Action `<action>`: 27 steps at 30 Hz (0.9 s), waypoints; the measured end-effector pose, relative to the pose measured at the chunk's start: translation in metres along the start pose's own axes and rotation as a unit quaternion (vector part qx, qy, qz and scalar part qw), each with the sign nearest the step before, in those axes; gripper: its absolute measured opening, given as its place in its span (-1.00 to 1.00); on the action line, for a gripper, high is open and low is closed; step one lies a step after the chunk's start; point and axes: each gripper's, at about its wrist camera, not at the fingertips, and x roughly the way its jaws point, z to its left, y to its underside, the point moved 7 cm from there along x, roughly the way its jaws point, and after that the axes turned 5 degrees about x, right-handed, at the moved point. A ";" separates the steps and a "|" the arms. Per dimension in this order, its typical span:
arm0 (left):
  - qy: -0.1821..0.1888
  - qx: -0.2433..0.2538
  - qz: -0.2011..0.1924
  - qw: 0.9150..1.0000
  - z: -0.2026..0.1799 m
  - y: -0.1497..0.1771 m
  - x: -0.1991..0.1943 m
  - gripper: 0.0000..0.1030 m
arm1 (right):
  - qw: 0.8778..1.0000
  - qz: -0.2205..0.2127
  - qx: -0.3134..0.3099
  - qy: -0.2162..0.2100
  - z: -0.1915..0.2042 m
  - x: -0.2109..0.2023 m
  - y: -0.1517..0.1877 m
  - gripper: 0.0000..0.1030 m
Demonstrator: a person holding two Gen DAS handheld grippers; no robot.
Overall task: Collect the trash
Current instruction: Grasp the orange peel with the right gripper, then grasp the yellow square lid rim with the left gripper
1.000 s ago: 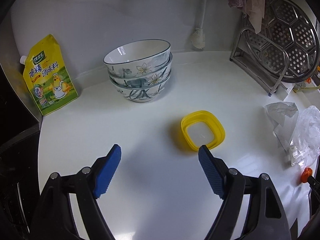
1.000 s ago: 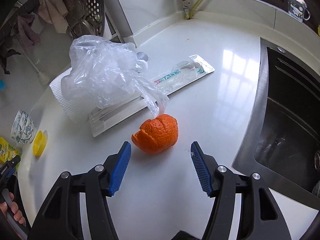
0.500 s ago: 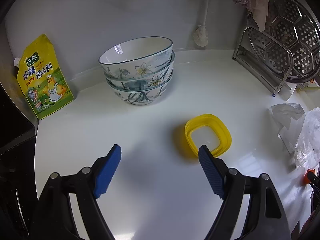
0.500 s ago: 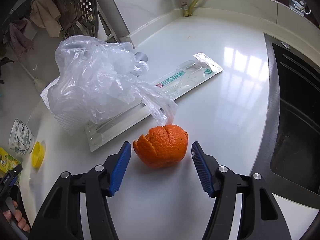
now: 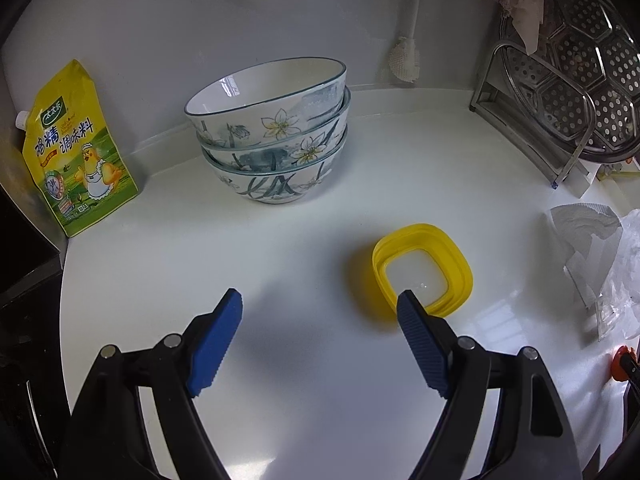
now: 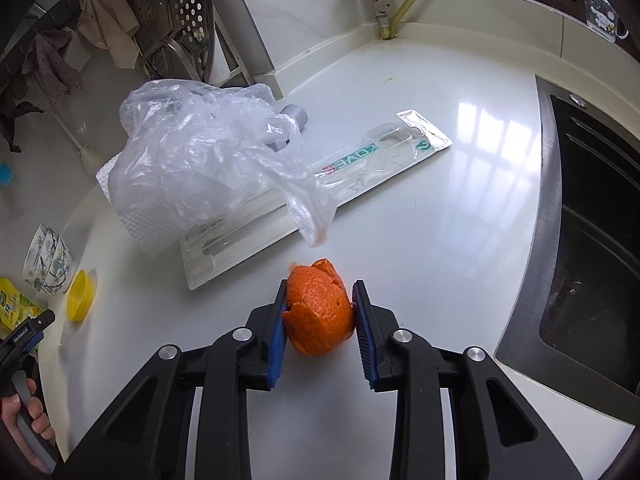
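An orange peel, curled like a shell, sits on the white counter between the blue pads of my right gripper. Its jaws are closing and both pads touch the peel's sides. Beyond it lie a crumpled clear plastic bag, an empty clear blister pack and a white paper towel. My left gripper hangs open above bare counter with nothing between its fingers. A yellow lid lies just past its right fingertip.
Three stacked flowered bowls and a yellow seasoning pouch stand at the back wall. A metal steamer rack is at the back right. A dark sink borders the counter beside my right gripper.
My right gripper moved forward around the orange peel and its jaws came in from wide apart onto the peel's sides. The left gripper stayed nearly still and open.
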 end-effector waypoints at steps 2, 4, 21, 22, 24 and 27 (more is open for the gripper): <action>-0.001 0.000 0.001 1.000 -0.001 0.000 0.003 0.52 | 1.000 -0.003 0.003 -0.009 0.002 -0.005 0.002 -0.55; -0.004 0.003 0.003 1.000 -0.001 0.000 0.006 0.52 | 1.000 -0.004 0.002 -0.016 0.004 -0.008 0.003 -0.61; -0.010 0.004 0.018 1.000 -0.012 -0.011 0.037 0.52 | 1.000 0.005 -0.015 -0.020 0.017 -0.006 0.005 -0.63; -0.011 0.006 0.018 1.000 -0.014 -0.012 0.039 0.52 | 1.000 0.005 -0.016 -0.020 0.017 -0.006 0.005 -0.63; -0.010 0.013 0.019 1.000 -0.018 -0.011 0.041 0.43 | 1.000 0.005 -0.017 -0.021 0.018 -0.006 0.005 -0.63; 0.000 0.021 0.018 1.000 -0.025 -0.012 0.041 -0.07 | 1.000 0.005 -0.018 -0.022 0.019 -0.006 0.005 -0.63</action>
